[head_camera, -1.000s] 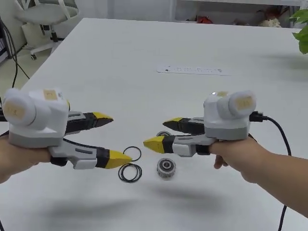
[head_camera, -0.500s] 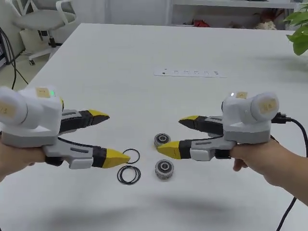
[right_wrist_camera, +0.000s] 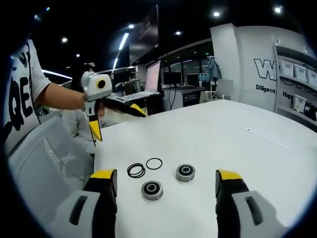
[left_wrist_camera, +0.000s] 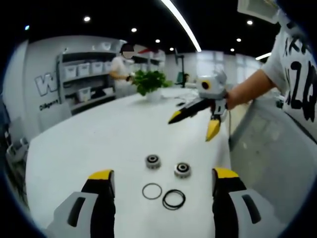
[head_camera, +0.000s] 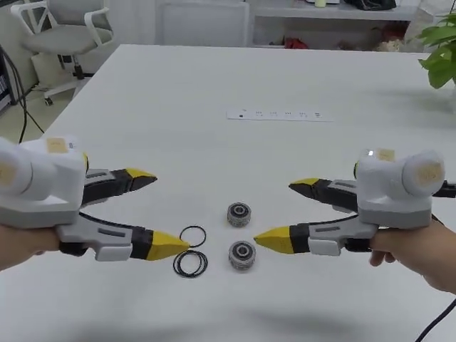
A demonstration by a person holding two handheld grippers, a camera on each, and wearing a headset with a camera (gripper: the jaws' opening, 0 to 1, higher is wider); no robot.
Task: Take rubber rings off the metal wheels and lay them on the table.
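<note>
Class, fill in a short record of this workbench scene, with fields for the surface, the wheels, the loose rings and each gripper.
Surface: white table, with a power strip farther back
Wheels: far metal wheel and near metal wheel, apart, between the grippers
Loose rings: single ring lying flat; overlapping rings beside it, nearer the person
Rubber on the wheels: too small to tell
Left gripper: open, holding nothing, above the table
Right gripper: open, holding nothing, above the table

Power strip (head_camera: 279, 115), office chair (head_camera: 68, 30), leafy plant (head_camera: 439, 54).
</note>
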